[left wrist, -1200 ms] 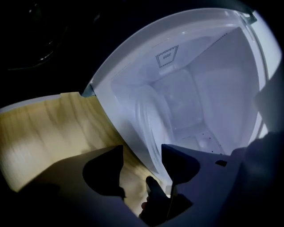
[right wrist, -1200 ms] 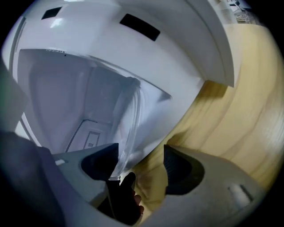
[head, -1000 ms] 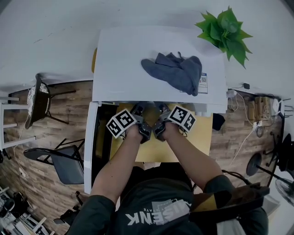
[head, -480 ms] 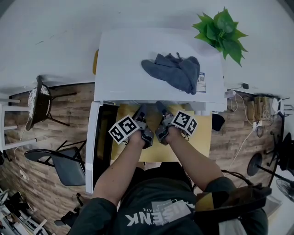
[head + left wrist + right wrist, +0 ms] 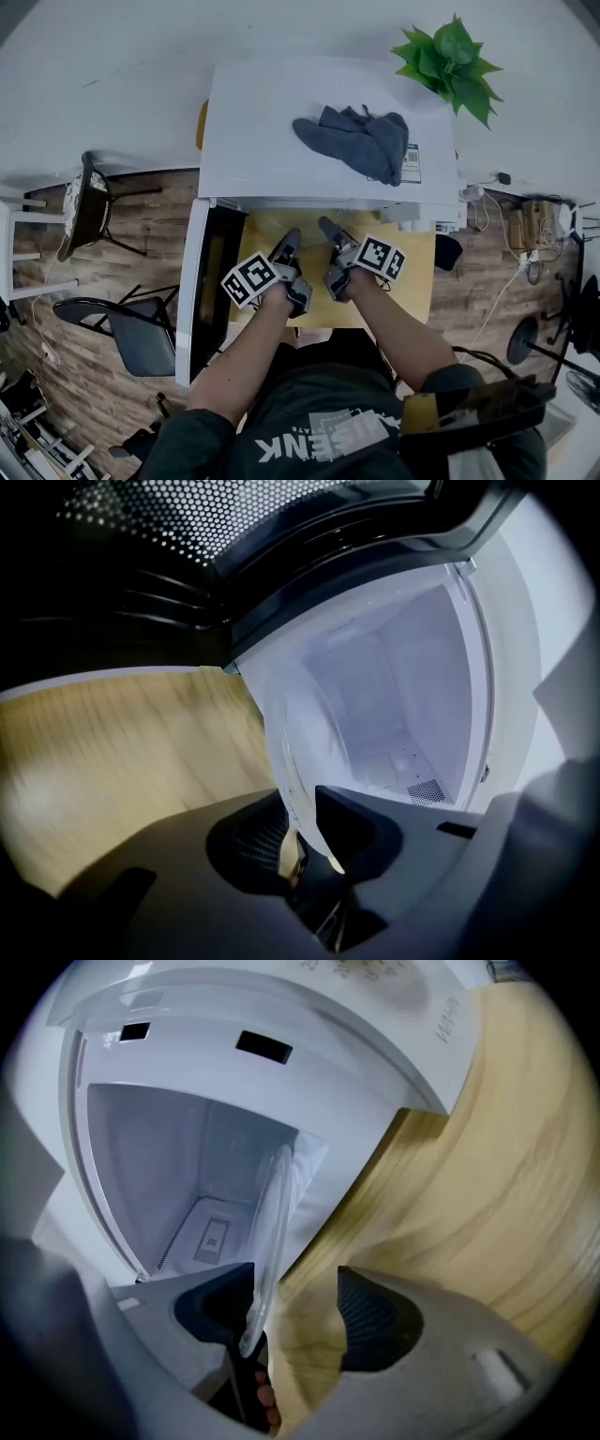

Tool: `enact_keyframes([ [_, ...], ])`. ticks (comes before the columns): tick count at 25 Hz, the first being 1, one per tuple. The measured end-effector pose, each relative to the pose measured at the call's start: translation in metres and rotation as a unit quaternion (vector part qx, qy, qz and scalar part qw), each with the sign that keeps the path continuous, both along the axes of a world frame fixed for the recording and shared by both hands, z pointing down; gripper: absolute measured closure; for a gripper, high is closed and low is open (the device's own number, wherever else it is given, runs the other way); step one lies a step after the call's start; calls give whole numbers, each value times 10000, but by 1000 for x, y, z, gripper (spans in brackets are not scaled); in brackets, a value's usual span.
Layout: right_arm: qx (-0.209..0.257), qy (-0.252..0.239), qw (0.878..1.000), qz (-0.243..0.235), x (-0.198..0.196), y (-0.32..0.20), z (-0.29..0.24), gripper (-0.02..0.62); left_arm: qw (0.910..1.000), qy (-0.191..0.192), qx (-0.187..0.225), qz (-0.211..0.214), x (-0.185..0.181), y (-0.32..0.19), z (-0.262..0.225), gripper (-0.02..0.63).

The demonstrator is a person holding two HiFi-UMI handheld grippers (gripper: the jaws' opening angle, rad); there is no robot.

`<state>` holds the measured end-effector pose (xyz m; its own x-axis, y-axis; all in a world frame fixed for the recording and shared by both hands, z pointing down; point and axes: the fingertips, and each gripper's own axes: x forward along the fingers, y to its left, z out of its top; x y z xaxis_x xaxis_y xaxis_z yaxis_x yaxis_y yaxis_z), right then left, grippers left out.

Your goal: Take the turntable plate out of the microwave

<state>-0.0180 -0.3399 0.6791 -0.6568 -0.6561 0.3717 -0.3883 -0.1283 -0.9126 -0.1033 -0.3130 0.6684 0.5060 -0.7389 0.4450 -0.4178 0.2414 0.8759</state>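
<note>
The clear glass turntable plate (image 5: 309, 733) stands on edge in front of the open white microwave (image 5: 281, 122), over the wooden table (image 5: 412, 281). My left gripper (image 5: 302, 813) has the plate's rim between its jaws; they are closing and the pads press on the glass. In the right gripper view the plate (image 5: 272, 1213) rests against the left jaw of my right gripper (image 5: 295, 1312), whose jaws stand wide, with a gap to the other pad. In the head view the left gripper (image 5: 289, 239) and right gripper (image 5: 326, 228) sit side by side just outside the cavity.
The microwave door (image 5: 202, 291) hangs open at the left. A grey cloth (image 5: 356, 141) lies on the microwave's top, and a green plant (image 5: 450, 61) stands behind at the right. Chairs (image 5: 122, 328) stand on the floor at the left.
Both hands have drawn back from the microwave opening toward the person, so more of each gripper shows over the wooden table.
</note>
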Motion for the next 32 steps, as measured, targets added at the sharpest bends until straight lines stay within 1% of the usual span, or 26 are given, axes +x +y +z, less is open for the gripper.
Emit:
enact_keyframes([
  [3, 111, -119, 9998, -102, -5, 0, -3, 316, 10000, -32, 7, 40, -1, 11, 0, 515],
  [5, 226, -228, 9994, -108, -6, -3, -8, 332, 10000, -51, -17, 56, 0, 18, 1, 515],
  [6, 276, -256, 9992, -112, -6, -4, -11, 357, 10000, -66, -31, 63, 0, 21, 1, 515],
  [7, 314, -256, 9991, -133, -7, -4, -12, 397, 9999, -76, -42, 66, 0, 24, 2, 516],
  [8, 345, -243, 9990, -170, -8, -4, -14, 451, 9999, -73, -53, 63, 1, 28, 3, 515],
  [9, 372, -233, 9988, -214, -8, -3, -15, 487, 9999, -62, -66, 57, 1, 31, 4, 516],
  [11, 420, -256, 9983, -300, -9, 0, -16, 496, 10000, -38, -79, 38, 2, 36, 5, 515],
  [13, 415, -422, 9978, -286, -9, 4, -18, 511, 10000, -47, -10, 46, 1, 38, 5, 509],
  [16, 385, -783, 9961, -128, -5, 8, -22, 535, 9994, -187, 233, 159, 1, 35, 1, 503],
  [19, 416, -877, 9953, -53, 2, 10, -24, 545, 9973, -358, 510, 382, 3, 30, -1, 492],
  [21, 405, -885, 9952, -83, 5, 12, -24, 545, 9966, -411, 614, 361, 1, 26, -1, 480],
  [25, 399, -914, 9948, -196, 8, 20, -25, 546, 9973, -257, 677, 88, -8, 11, 1, 460],
  [29, 349, -974, 9943, -239, 7, 29, -22, 546, 9968, -297, 722, 144, -6, 7, 2, 467],
  [32, 371, -958, 9942, -302, 8, 32, -22, 546, 9973, -142, 712, 105, -5, 12, 2, 479],
])
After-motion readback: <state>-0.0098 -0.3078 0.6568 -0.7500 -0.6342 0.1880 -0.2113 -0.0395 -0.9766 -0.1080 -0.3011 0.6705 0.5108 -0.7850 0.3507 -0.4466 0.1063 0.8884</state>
